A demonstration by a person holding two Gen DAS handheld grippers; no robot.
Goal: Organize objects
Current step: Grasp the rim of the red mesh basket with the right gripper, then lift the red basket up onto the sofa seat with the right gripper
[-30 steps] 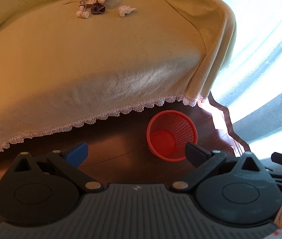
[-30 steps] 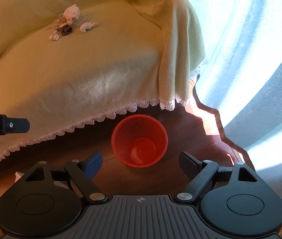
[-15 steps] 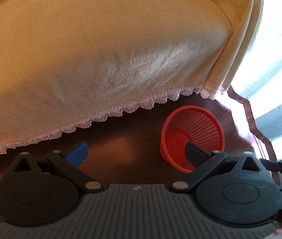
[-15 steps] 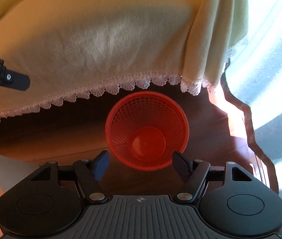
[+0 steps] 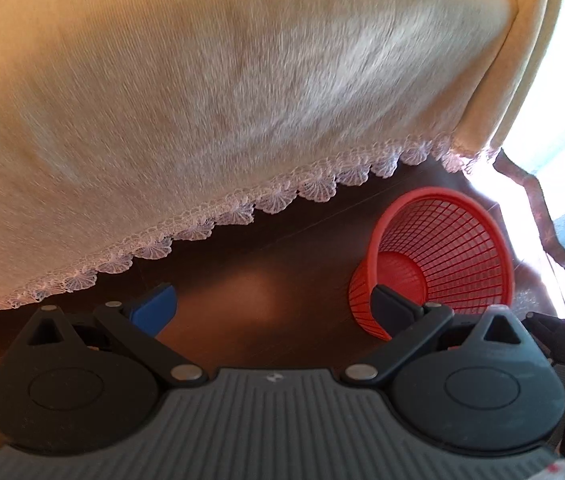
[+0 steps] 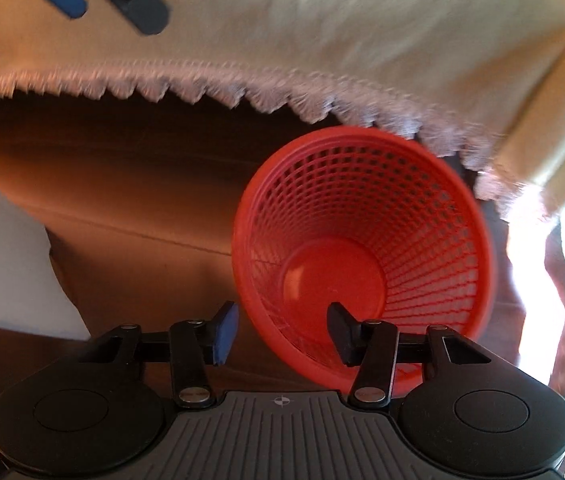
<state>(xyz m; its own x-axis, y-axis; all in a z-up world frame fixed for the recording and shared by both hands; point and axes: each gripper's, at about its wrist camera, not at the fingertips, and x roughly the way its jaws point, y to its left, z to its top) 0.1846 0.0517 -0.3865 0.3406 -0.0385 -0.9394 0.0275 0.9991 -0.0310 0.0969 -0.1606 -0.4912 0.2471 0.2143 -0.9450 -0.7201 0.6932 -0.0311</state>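
Fingers, right: our right gripper (image 6: 278, 334) is closing, with the near rim of the red basket (image 6: 366, 240) standing between its fingers (image 6: 224, 332); the blue pad sits just outside the wall and the black one inside. We cannot see the pads pressing yet.
Fingers, left: our left gripper (image 5: 272, 308) has its fingers wide apart with nothing between them, only bare floor below.
Left gripper, other view: its blue and black fingertips also show at the top left of the right wrist view, over the cover.
Step in hand: we judge this to be the grasp of the basket by its rim, the start of tidying.
Next move: we need to finish the squeeze on the thin mesh wall, then lift it level; the basket looks light and empty, so a gentle grip should serve.
Risk: the rim is narrow and the wall slopes, so the pads could slide off if we pull too soon.
Basket: it stands upright on the floor, just in front of the lace edge, near the corner of the drape.
Surface: dark wooden floor (image 5: 250, 264), glossy, with a plank seam.
Room: a pale yellow cover (image 5: 222, 80) with a scalloped lace hem (image 5: 282, 196) hangs over low furniture; bright daylight (image 5: 562, 100) falls at the right side.
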